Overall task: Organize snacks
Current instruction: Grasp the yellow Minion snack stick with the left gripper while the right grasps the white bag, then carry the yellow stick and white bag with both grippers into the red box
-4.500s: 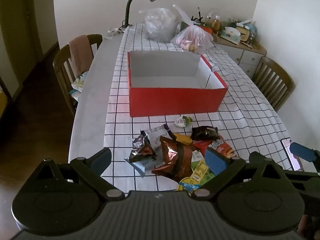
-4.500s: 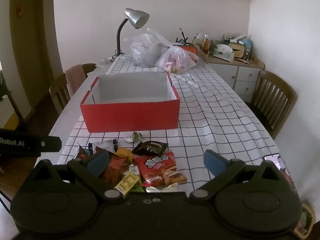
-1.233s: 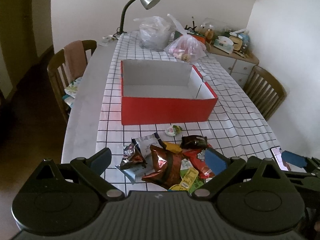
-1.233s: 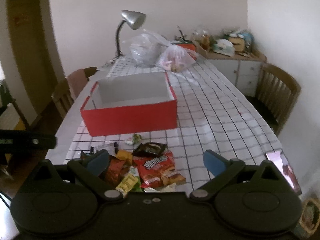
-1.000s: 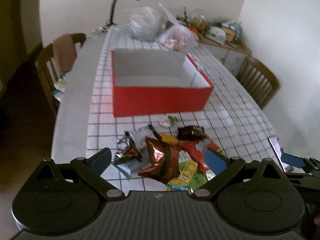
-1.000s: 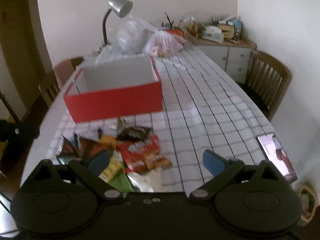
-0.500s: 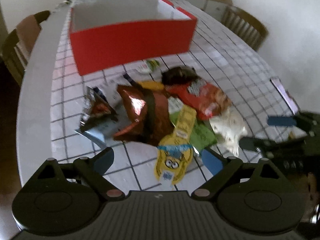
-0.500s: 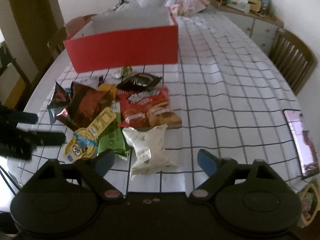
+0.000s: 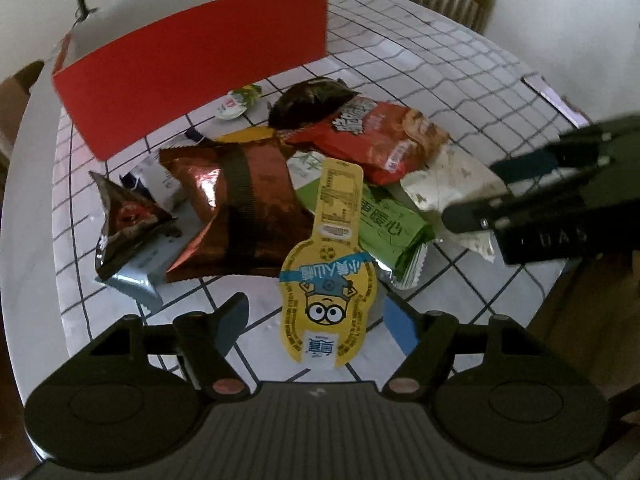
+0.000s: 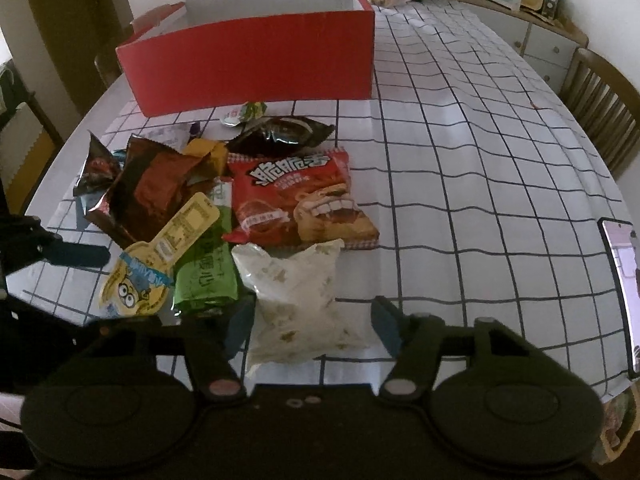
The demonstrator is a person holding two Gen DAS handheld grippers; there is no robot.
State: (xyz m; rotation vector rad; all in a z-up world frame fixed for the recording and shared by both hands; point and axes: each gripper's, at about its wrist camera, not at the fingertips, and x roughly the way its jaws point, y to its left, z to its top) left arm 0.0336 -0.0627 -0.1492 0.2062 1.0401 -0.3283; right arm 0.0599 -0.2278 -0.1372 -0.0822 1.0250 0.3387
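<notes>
Crinkly foil snacks [image 9: 256, 200] crowd the bench's [image 10: 460, 184] near edge; both claws, left [image 9: 316, 322] and right [image 10: 312, 326], gape apart, straddling yellow pack [image 9: 330, 280] and white bag [image 10: 300, 300].

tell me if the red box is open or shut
Open: the red box has no lid on top, and its pale inner walls show above the front wall.

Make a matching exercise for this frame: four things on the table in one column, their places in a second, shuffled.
Things
1. yellow cartoon packet
2. white pouch
3. red box
4. phone

Places
A. far right edge of the table
B. behind the snack pile
C. between the open left claw's fingers
D. between the open right claw's fingers

Pairs: 1-C, 2-D, 3-B, 4-A
</notes>
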